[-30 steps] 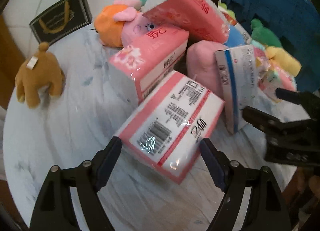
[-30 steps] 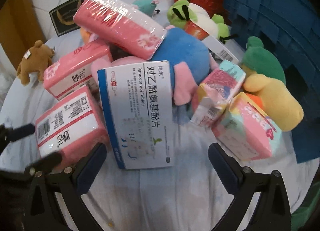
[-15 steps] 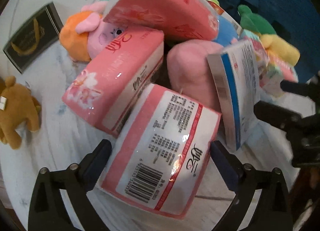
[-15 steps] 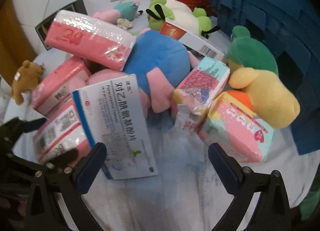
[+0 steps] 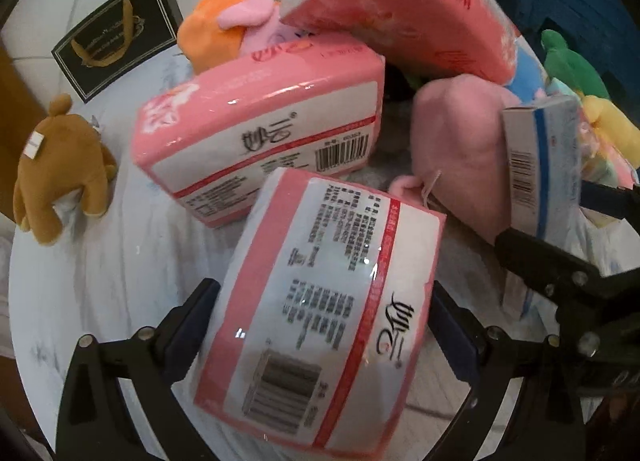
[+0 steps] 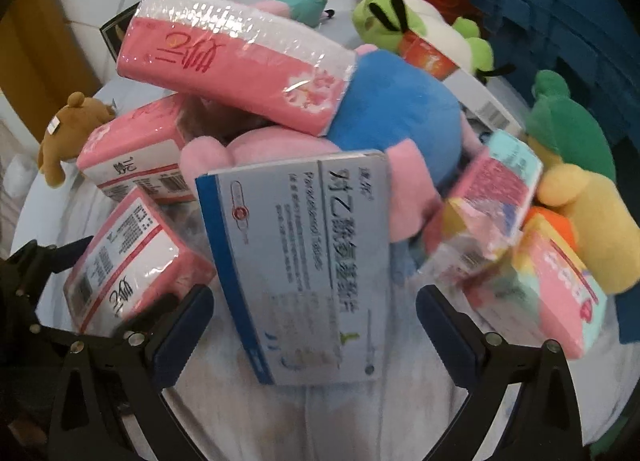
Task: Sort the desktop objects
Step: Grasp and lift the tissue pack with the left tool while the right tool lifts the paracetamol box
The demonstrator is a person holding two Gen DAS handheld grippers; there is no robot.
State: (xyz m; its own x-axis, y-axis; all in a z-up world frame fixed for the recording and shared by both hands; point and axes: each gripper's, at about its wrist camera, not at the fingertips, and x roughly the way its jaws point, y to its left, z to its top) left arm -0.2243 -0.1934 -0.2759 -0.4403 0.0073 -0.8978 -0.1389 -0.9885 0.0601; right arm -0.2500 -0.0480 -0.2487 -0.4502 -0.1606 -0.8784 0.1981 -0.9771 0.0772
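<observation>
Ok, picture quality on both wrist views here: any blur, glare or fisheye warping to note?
Left wrist: nearest tissue pack has glare spots on its wrap and a smeared barcode; strong fisheye bending, dark corners. Right wrist: motion blur on the medicine box print and the small pink packets; glare on the top tissue pack; edges vignetted.

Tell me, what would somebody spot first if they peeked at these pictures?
Probably the pink tissue pack lying right up close between the open left tongs, with two more pink packs piled behind it. Next, the white and blue medicine box leaning on the heap in front of the open right tongs. Soft toys crowd around, like a brown bear sitting alone at the left edge of the table.
</observation>
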